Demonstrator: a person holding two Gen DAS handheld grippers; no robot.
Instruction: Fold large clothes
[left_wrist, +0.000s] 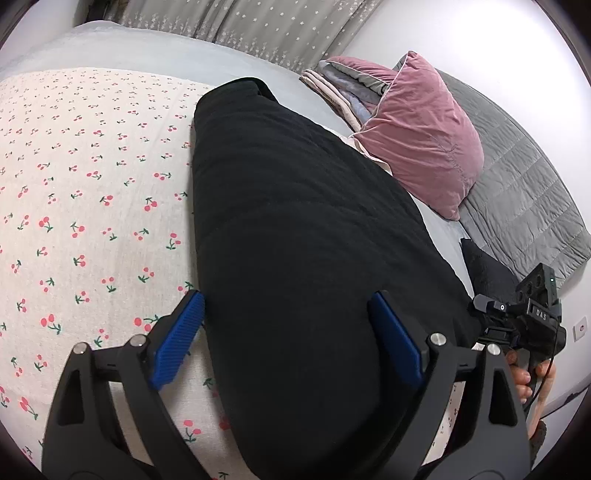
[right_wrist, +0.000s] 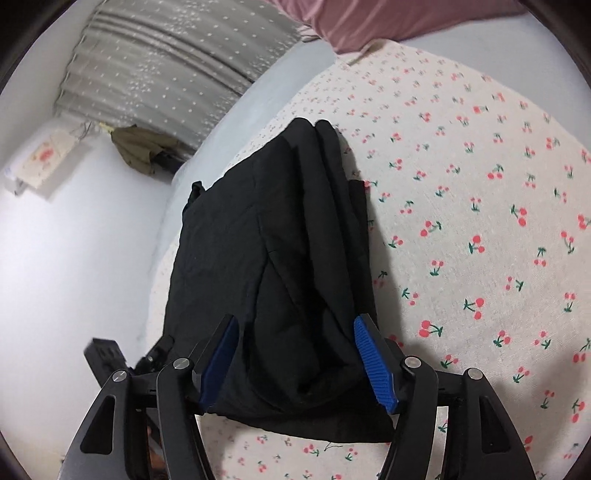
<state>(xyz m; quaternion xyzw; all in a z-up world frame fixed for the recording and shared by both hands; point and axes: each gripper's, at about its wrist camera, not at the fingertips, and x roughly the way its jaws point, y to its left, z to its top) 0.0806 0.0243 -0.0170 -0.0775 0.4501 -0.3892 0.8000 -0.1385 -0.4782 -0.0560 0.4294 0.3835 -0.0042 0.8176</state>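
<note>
The black clothes (left_wrist: 295, 258) lie folded long on the bed (left_wrist: 92, 184), more folding likely left, both the left gripper (left_wrist: 288, 336) and the right gripper (right_wrist: 295, 362) wide apart, holding nothing.

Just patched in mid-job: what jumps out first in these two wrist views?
The black garment dominates, lying lengthwise on the cherry-print sheet, already folded into a long bundle. Both hand-held grippers are open over its near end: the left hand-held gripper straddles it, and the right hand-held gripper has cloth between its blue pads. A pink pillow sits at the bed's far right in the left wrist view.
</note>
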